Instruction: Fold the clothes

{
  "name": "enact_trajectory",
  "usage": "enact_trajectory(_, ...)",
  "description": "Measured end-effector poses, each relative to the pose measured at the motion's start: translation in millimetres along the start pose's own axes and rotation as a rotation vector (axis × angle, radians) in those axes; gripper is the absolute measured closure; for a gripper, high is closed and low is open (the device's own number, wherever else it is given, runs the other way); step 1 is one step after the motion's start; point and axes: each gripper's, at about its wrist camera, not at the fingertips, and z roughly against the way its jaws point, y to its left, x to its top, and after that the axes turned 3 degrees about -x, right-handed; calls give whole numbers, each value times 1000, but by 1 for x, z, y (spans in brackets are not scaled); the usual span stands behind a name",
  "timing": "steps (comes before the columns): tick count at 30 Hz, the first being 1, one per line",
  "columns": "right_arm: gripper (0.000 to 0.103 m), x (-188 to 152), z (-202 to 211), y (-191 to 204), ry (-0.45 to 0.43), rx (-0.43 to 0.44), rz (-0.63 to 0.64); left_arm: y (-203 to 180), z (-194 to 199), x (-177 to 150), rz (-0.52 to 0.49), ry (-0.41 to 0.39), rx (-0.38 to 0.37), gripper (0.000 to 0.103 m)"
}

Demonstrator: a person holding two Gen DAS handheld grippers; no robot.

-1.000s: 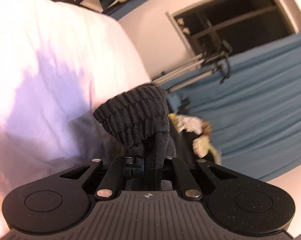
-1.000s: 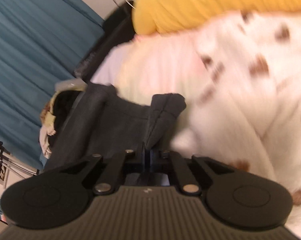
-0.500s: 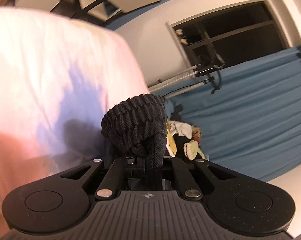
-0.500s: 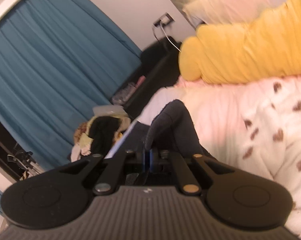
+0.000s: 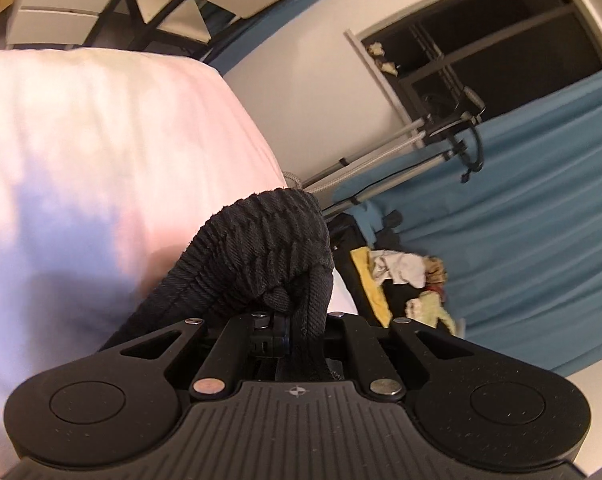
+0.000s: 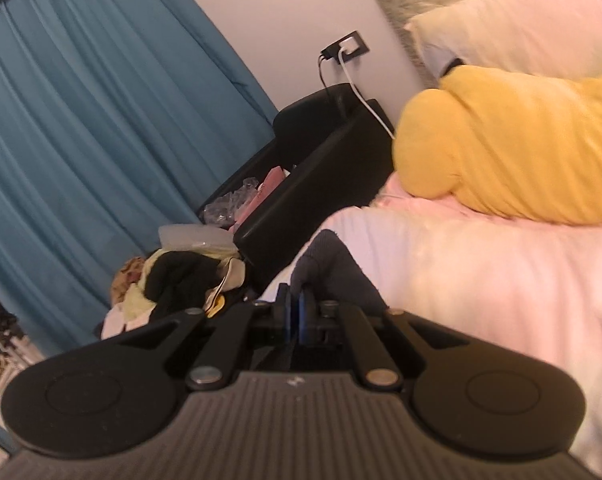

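Observation:
A dark grey garment is held up over a pale pink bed. In the left wrist view its ribbed elastic waistband (image 5: 261,256) bunches above my left gripper (image 5: 291,328), which is shut on it. The right wrist view has a smoother dark corner of the garment (image 6: 329,268) rising from my right gripper (image 6: 297,312), whose blue pads are shut on that cloth. The rest of the garment hangs below both grippers, out of sight.
The pink bedcover (image 5: 101,152) fills the left of the left view. A yellow pillow (image 6: 521,144) and pale pillows lie at the bed's head. A pile of clothes (image 6: 173,280) sits beside a black nightstand (image 6: 313,200). Blue curtains (image 6: 101,120) and a dark window (image 5: 501,40) stand behind.
Both grippers have risen with the garment. The right view has swung from the spotted blanket close below to the curtain, nightstand and pillows. The grips are unchanged.

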Motion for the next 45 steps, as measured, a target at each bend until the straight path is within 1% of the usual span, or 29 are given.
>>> enact_trajectory(4,99,0,-81,38,18,-39,78,-17,-73,8,-44,35,55,95)
enact_trajectory(5,99,-3,-104,44,35,-58,94,-18,-91,10,-51,42,68,94)
enact_trajectory(8,99,-19,-171,59,92,-116,138,-14,-149,12,-73,70,127,94)
enact_trajectory(11,99,-42,-225,66,149,-163,185,-13,-188,12,-84,84,180,93)
enact_trajectory(14,98,-61,-255,68,182,-194,229,-13,-212,18,-82,101,206,92)
enact_trajectory(16,98,-70,-266,71,194,-209,268,-15,-222,20,-97,117,228,91)
enact_trajectory(19,96,-76,-269,81,197,-231,379,-23,-228,23,-140,138,253,87)
enact_trajectory(20,93,-75,-267,86,196,-232,418,-28,-230,24,-176,148,258,87)
enact_trajectory(21,88,-75,-265,92,195,-234,457,-30,-229,23,-204,153,262,82)
enact_trajectory(22,71,-75,-263,97,194,-235,496,-33,-226,22,-223,156,259,71)
enact_trajectory(23,60,-74,-255,103,189,-219,522,-36,-221,20,-235,153,240,61)
enact_trajectory(24,48,-73,-243,107,172,-199,539,-39,-216,18,-247,150,220,37)
enact_trajectory(25,47,-73,-231,112,154,-179,555,-42,-207,15,-268,123,200,19)
enact_trajectory(26,47,-72,-219,116,136,-159,570,-45,-196,11,-291,85,193,14)
enact_trajectory(27,47,-73,-204,120,126,-143,581,-49,-185,6,-321,55,177,12)
enact_trajectory(29,47,-75,-169,125,104,-97,585,-56,-164,-5,-382,7,151,10)
enact_trajectory(34,47,-89,-78,127,99,29,510,-66,-110,-48,-449,-18,68,9)
enact_trajectory(35,47,-94,-58,126,97,50,497,-68,-97,-59,-472,-18,55,9)
enact_trajectory(38,47,-110,-5,124,98,112,465,-80,-75,-101,-566,-18,23,8)
enact_trajectory(42,47,-138,55,114,112,198,412,-82,-41,-161,-650,19,-45,7)
enact_trajectory(45,47,-161,75,96,170,225,325,-70,-17,-204,-700,63,-89,6)
